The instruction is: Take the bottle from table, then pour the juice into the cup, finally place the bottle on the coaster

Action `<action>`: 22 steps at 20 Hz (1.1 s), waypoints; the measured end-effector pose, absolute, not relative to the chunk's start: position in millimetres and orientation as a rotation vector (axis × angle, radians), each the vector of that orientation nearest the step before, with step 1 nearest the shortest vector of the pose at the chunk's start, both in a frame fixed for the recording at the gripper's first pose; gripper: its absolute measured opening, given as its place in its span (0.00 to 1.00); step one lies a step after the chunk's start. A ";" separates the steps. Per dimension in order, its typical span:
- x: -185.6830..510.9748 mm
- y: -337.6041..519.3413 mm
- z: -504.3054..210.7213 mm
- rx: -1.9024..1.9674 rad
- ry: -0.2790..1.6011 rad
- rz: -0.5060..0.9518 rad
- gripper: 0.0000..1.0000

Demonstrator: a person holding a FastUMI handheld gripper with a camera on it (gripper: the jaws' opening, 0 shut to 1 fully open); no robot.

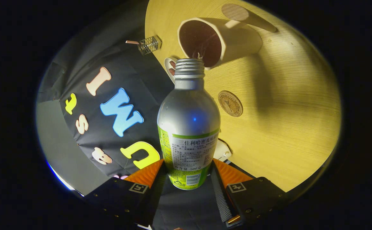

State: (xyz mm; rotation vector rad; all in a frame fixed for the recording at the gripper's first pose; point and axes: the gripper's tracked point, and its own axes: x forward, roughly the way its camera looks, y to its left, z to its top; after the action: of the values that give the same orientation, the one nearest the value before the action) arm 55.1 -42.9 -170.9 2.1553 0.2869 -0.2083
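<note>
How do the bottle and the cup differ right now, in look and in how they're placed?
The bottle is silver metal with a green and white label; the cup is pale outside, dark inside. The bottle narrows to a threaded neck; the cup has a wide mouth and a handle. The bottle is clamped in the gripper, tilted toward the cup; the cup sits on the table. Both are open-topped.

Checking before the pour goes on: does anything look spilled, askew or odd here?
No spill shows. The claw is shut on the uncapped silver bottle, its mouth at the rim of the cup. The whole scene is rolled sideways, consistent with pouring. The round coaster lies bare on the wooden table.
</note>
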 end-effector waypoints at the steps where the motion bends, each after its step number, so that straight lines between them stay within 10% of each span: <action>1: 54.7 -42.4 -170.9 2.157 0.289 -0.214 0.75; 22: 61.2 -57.8 -156.2 2.265 0.289 -0.208 0.75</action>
State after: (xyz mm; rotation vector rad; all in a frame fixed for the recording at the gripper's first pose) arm 61.2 -57.8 -156.2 2.2655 0.2885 -0.2078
